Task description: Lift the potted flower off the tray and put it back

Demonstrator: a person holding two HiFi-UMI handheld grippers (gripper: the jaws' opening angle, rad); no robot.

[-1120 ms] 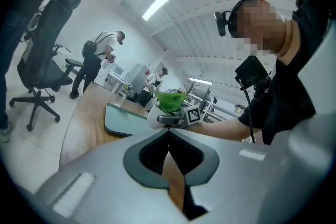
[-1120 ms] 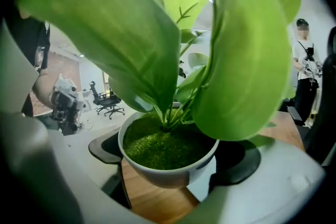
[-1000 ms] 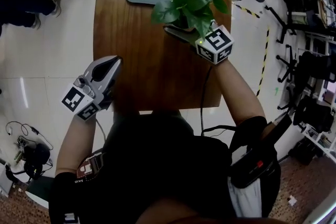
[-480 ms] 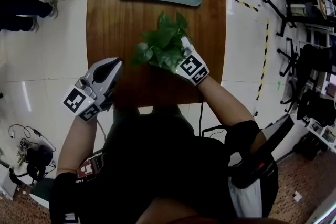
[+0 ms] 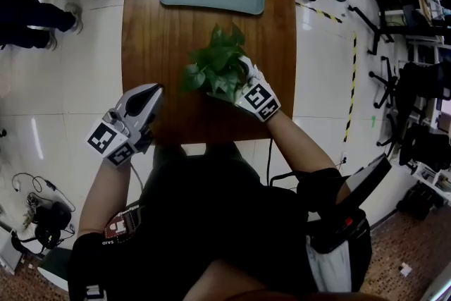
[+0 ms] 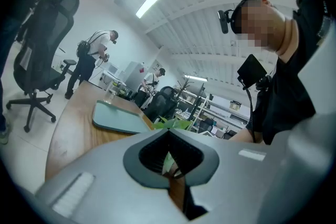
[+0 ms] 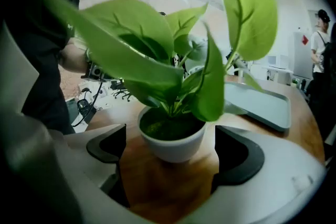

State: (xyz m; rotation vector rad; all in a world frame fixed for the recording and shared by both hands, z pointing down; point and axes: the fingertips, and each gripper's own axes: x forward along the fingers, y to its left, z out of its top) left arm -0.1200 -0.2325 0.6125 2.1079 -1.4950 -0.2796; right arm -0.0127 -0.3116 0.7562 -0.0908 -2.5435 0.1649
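Set-down looks done: the right gripper (image 7: 173, 157) has its jaws just opening wide, flanking the potted flower (image 7: 171, 136) without pressing. The left gripper (image 5: 146, 96) is closed, empty. Next, I reckon: re-clamp and carry to the tray (image 7: 262, 105) beyond the jaws.

No words, numbers or brand names can be read. Only black-and-white square patterns are carried by the cube (image 5: 109, 141) of the left gripper (image 5: 149, 91) and the cube (image 5: 259, 101) of the right gripper (image 7: 170, 148). Small print on a sleeve patch (image 5: 116, 228) cannot be made out.
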